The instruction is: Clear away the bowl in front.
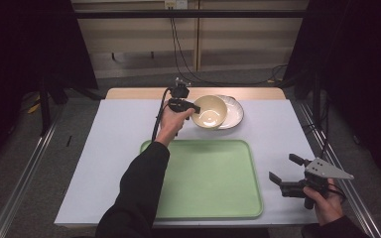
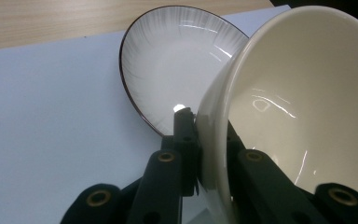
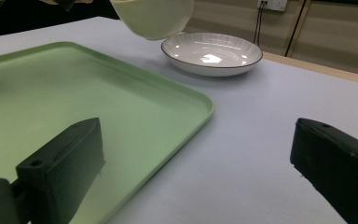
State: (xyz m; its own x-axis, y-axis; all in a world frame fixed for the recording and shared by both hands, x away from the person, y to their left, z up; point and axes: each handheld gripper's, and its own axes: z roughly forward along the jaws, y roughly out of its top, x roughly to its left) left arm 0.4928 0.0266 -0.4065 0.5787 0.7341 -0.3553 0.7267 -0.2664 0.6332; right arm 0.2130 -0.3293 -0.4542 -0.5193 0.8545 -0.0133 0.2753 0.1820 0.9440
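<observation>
The cream bowl (image 1: 209, 111) hangs in the air, tilted on its side with its opening turned toward the camera in the high view, just in front of and partly over the white plate (image 1: 233, 111) with the dark rim. The left gripper (image 1: 192, 107) has it by the rim: in the left gripper view its jaws are clamped tight on the bowl's wall, one inside and one outside. The plate rests on the pale surface (image 1: 114, 148) near the far edge, beyond the green tray (image 1: 228, 198), which lies flat nearer the person and holds nothing. In the right gripper view the bowl's underside (image 3: 154, 18) floats above the tray's far corner, clear of both tray and plate. The right gripper (image 1: 285, 172) sits low at the near right of the surface, well apart from the bowl, just beside the tray's right edge; its jaws stand wide apart with nothing between them.
</observation>
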